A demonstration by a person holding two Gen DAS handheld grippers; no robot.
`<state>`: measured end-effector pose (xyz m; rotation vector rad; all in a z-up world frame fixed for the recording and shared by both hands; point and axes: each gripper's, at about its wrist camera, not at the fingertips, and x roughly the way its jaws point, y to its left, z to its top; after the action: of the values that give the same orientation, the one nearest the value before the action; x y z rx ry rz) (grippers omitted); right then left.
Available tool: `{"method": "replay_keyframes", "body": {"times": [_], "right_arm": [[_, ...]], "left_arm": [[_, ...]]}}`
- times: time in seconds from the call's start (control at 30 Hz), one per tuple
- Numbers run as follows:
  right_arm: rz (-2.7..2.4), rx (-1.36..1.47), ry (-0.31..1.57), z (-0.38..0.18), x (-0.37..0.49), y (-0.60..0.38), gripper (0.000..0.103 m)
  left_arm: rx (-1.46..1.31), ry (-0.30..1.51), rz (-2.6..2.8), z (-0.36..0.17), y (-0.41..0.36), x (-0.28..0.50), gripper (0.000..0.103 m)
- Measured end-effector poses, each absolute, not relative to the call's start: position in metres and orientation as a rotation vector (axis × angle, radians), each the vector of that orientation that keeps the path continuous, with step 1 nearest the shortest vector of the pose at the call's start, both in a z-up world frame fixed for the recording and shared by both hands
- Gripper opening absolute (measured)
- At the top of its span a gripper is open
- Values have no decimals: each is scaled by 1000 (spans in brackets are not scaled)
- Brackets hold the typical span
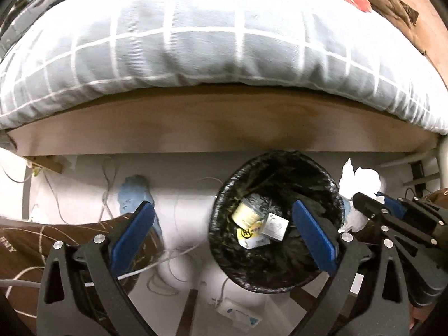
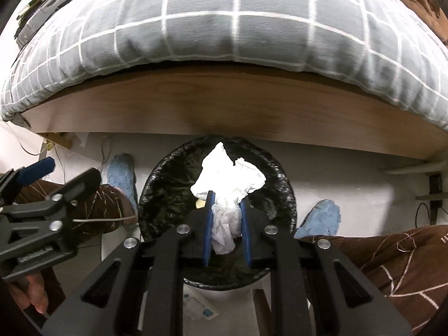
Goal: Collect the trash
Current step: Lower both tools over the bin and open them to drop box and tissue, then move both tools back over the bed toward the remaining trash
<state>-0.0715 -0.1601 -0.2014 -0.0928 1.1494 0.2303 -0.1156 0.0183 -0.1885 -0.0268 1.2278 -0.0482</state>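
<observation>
A round bin with a black liner [image 1: 252, 268] stands on the floor just in front of the bed. Inside it lie a yellow and white wrapper [image 1: 247, 217] and a small white box [image 1: 276, 225]. My left gripper [image 1: 223, 207] hangs open over the bin's left rim with nothing between its blue pads. My right gripper [image 2: 227, 199] is shut on a crumpled white tissue [image 2: 229, 170], held above the bin [image 2: 168, 184]. From the left wrist, the right gripper [image 1: 369, 200] and the tissue [image 1: 361, 179] sit at the bin's right edge. The left gripper [image 2: 71, 168] shows at far left.
A grey checked duvet [image 1: 196, 33] overhangs the wooden bed board [image 1: 196, 128] behind the bin. A person's brown trouser legs [image 2: 392, 257] and blue slippers [image 2: 322, 218] [image 1: 134, 193] flank it. White cables [image 1: 173, 257] and a white packet [image 1: 238, 313] lie on the floor.
</observation>
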Motion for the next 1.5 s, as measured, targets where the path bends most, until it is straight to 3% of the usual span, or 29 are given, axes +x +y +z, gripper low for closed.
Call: {"method": "replay_keyframes", "body": {"times": [0.23,0.6,0.67,1.03,1.5], "right_arm": [[246,-128,1182,-211,-65,-138,18],[246,-210,1181,-229,-62,-123,50],[245,-199,1178,-228,-61,-125,60],[223,-139,1092,-194,-66,-143,90],[172,-126,911,-109,-71,-175,95]], "left_arm": [[-33,1222,-25,-187,35,-119,97],[-21,1224,13,-191,45,-116,97],[-22,1221,18,-191,46,-115,97],[-64,1185,21,-170,51,-114,97],[-44,1047,-4,-98,35,-116,97]]}}
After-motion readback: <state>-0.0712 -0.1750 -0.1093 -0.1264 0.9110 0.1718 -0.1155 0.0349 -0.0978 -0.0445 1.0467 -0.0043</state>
